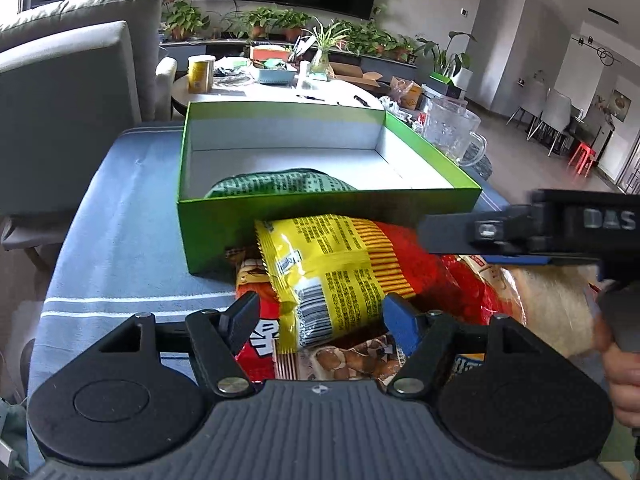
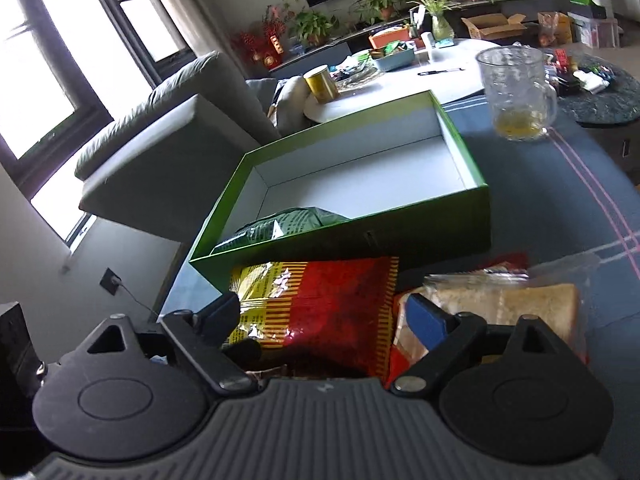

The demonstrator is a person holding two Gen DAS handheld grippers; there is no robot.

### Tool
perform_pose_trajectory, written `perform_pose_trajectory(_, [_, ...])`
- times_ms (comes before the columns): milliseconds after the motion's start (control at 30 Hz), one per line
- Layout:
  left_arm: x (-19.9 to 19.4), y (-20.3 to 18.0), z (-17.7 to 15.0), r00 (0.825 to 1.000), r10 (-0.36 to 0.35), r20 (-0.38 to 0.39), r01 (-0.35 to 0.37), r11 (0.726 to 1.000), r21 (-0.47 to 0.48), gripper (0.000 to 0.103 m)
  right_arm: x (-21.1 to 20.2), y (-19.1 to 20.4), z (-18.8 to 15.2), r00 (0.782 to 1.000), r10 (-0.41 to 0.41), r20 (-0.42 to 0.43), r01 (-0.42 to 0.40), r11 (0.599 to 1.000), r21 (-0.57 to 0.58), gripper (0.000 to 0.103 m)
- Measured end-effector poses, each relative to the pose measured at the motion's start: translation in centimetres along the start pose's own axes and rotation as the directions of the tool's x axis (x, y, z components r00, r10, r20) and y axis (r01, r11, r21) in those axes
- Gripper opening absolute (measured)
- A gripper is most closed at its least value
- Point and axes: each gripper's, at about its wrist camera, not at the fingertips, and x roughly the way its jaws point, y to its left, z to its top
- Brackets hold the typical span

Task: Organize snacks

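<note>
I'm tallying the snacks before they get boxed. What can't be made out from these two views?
- Green packet in the green box: both views, the near wall hides its lower part.
- Packets under the yellow-and-red packet: left wrist view, mostly covered; count unclear.
- Bagged bread: right wrist view, right gripper covers its near end.
- Package print: too small to read.

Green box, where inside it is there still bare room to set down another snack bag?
The green box is bare from the green snack bag in its near left corner out to the far and right walls. Outside its front wall, the yellow-red bag and bagged bread crowd the table.
</note>
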Motion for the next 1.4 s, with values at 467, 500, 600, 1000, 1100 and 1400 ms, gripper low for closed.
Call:
perform_pose_trajectory(467, [0.9, 0.3, -0.1, 1.000, -0.008, -0.012, 0.008, 1.000, 0.004, 0.067, 4.6, 2.5, 0.3, 0.990, -0.115, -0.084, 0.106, 0.989, -0.104, 0.102])
perform_pose_trajectory(500, [0.9, 0.2, -0.1, 1.000, -0.009, -0.013, 0.009, 1.000, 0.005, 0.067, 4.7, 2.5, 0.3, 0.989, -0.123, -0.083, 0.114, 0.988, -0.104, 0.102])
perform_pose_trajectory(600, [1.1, 0.0, 0.0, 1.000, -0.013, -0.013, 0.013, 1.000, 0.012, 0.067, 5.3, 2.9, 0.4, 0.987, -0.133, -0.091, 0.123, 0.986, -0.112, 0.102])
perform_pose_trajectory(1000, [-0.7, 0.3, 0.4, 0.998, -0.056, 0.040, 0.055, 0.998, 0.026, 0.048, 4.4, 3.1, 1.1, 0.989, 0.114, -0.099, -0.120, 0.991, -0.052, 0.101])
perform_pose_trajectory(1100, [-1.3, 0.4, 0.2, 0.998, -0.045, 0.042, 0.043, 0.998, 0.038, 0.048, 3.4, 3.4, 1.4, 0.979, 0.183, -0.095, -0.190, 0.979, -0.071, 0.101])
perform_pose_trajectory(1400, [-0.9, 1.7, -0.2, 0.999, 0.005, 0.035, -0.004, 1.000, -0.007, 0.069, 4.4, 0.1, 2.1, 0.983, 0.112, -0.147, -0.097, 0.990, 0.106, 0.101])
